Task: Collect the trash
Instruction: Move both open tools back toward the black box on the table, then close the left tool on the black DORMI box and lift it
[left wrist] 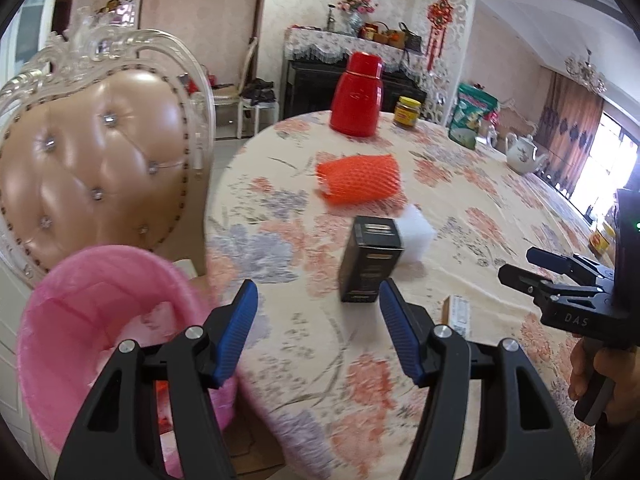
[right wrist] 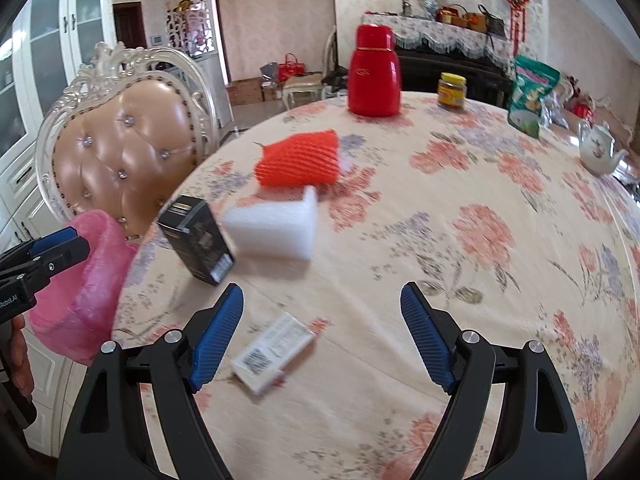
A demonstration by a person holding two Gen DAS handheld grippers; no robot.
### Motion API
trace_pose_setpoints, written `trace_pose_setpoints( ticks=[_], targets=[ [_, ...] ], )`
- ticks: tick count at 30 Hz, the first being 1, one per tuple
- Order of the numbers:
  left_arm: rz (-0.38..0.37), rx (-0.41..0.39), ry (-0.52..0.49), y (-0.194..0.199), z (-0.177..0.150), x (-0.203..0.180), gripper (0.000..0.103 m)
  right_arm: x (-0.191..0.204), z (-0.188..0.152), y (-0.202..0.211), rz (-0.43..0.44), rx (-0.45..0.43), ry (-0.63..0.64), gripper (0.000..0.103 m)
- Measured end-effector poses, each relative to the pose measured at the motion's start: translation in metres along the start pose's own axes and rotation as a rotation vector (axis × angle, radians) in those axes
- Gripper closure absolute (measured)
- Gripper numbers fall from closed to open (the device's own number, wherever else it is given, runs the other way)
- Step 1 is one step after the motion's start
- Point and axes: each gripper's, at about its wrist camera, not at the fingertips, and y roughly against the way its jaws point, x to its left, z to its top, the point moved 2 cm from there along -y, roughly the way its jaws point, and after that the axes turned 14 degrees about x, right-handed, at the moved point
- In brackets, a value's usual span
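A black carton (left wrist: 370,258) (right wrist: 197,239) lies on the floral table near its left edge, with a white foam block (right wrist: 274,229) (left wrist: 416,227) beside it and an orange foam net (left wrist: 358,178) (right wrist: 299,158) behind. A small white box (right wrist: 273,346) lies flat close to me; its end shows in the left wrist view (left wrist: 459,312). A pink-lined bin (left wrist: 100,328) (right wrist: 86,280) stands beside the table's left edge. My left gripper (left wrist: 318,324) is open and empty, just short of the black carton. My right gripper (right wrist: 322,332) is open and empty above the white box.
A red thermos (right wrist: 374,72), a yellow-lidded jar (right wrist: 452,90), a green bag (right wrist: 532,96) and a teapot (right wrist: 598,148) stand at the table's far side. A padded chair (left wrist: 100,160) stands behind the bin. The table edge (left wrist: 218,240) curves past the bin.
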Motion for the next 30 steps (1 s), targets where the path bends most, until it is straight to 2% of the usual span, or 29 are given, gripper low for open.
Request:
trace_pose_setpoints(
  ticks=[10, 23, 25, 27, 30],
  targets=[
    [-0.039, 0.052, -0.061, -0.048, 0.023, -0.045, 0.042, -0.035, -0.013, -0.012, -0.01, 0.034, -0.046, 0.023],
    [-0.008, 0.094, -0.063, -0.084, 0.036, -0.053, 0.042, -0.051, -0.02, -0.027, -0.001, 0.069, -0.071, 0.019],
    [-0.002, 0.099, -0.066, -0.089, 0.038, -0.054, 0.046, -0.05, -0.022, -0.029, -0.003, 0.076, -0.072, 0.018],
    [0.012, 0.109, -0.073, -0.093, 0.039, -0.054, 0.06, -0.047, -0.023, -0.031, 0.003, 0.088, -0.069, 0.018],
    [0.018, 0.11, -0.077, -0.094, 0.038, -0.053, 0.061, -0.038, -0.024, -0.033, 0.009, 0.097, -0.062, 0.018]
  ],
)
